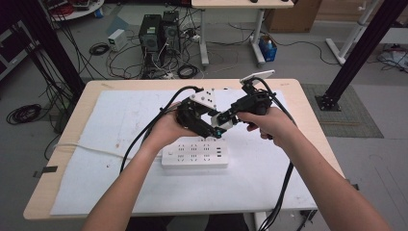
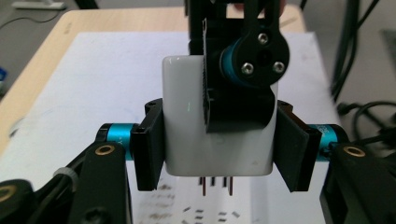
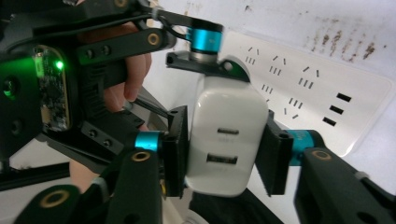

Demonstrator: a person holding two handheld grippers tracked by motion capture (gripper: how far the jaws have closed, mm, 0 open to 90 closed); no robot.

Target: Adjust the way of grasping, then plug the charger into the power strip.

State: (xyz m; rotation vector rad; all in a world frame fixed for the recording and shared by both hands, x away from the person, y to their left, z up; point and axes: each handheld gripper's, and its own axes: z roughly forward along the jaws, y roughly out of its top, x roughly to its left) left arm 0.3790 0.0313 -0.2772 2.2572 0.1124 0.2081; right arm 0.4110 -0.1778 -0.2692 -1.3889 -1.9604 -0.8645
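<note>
Charger [image 2: 187, 135], white, two ports, prongs pointing down: hanging above the power strip [image 1: 194, 157] at table [image 1: 298, 96] centre, not yet plugged in. Left gripper [image 2: 217, 144] is clamping its sides; right gripper [image 3: 224, 149] is clamping it too, at about 1 o'clock of the left one. Insertion is remaining, by my judgement.

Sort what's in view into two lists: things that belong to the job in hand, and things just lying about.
In the job:
- white charger, prongs down
- left hand-held gripper, clamped on its sides
- right hand-held gripper, also gripping it
- white power strip, likely the target

Lying about:
- computer towers
- floor cables
- blue box
</note>
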